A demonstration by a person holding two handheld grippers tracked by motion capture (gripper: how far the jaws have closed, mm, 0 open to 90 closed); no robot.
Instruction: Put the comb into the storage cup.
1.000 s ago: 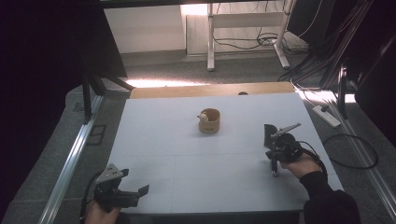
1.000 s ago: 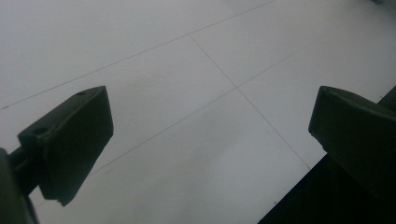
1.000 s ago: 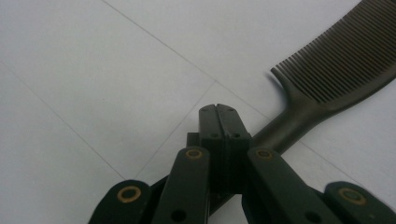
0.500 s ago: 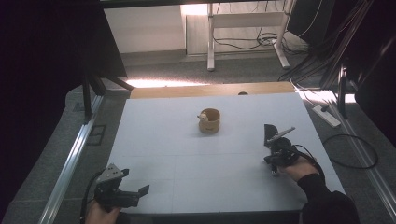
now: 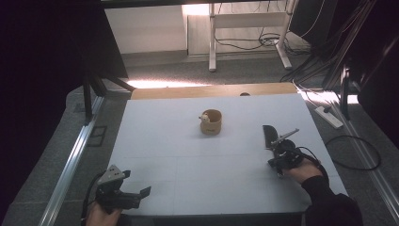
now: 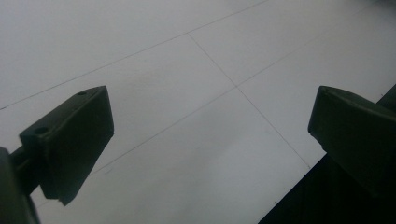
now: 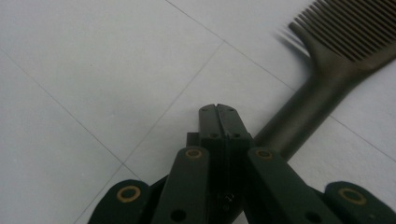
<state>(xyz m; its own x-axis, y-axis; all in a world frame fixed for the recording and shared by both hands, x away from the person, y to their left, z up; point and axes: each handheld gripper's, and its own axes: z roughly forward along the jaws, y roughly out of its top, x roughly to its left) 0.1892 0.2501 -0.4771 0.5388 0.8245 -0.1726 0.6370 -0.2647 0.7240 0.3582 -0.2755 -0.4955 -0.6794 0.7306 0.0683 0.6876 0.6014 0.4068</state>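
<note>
A dark comb (image 7: 327,60) is seen lying flat on the white table (image 5: 188,155), over on the right side and just ahead of the right gripper (image 7: 218,109). In the right gripper view its teeth fan out at the upper right and its handle runs down behind the gripper's closed tips, so whether the tips touch it cannot be told. In the high view the comb (image 5: 269,136) is found just beyond the right gripper (image 5: 277,150), which is held low over the table in the person's right hand (image 5: 303,170). The jaws there are pressed together, with nothing caught between them.

Further off, near the middle of the table, a small tan cup (image 5: 211,122) is seen standing upright, well apart from the comb, with a small pale object at its rim.

At the near left corner the left gripper (image 5: 143,191) is held by the left hand (image 5: 101,215). Its jaws are spread wide over bare table, as seen in the left gripper view (image 6: 210,135).
</note>
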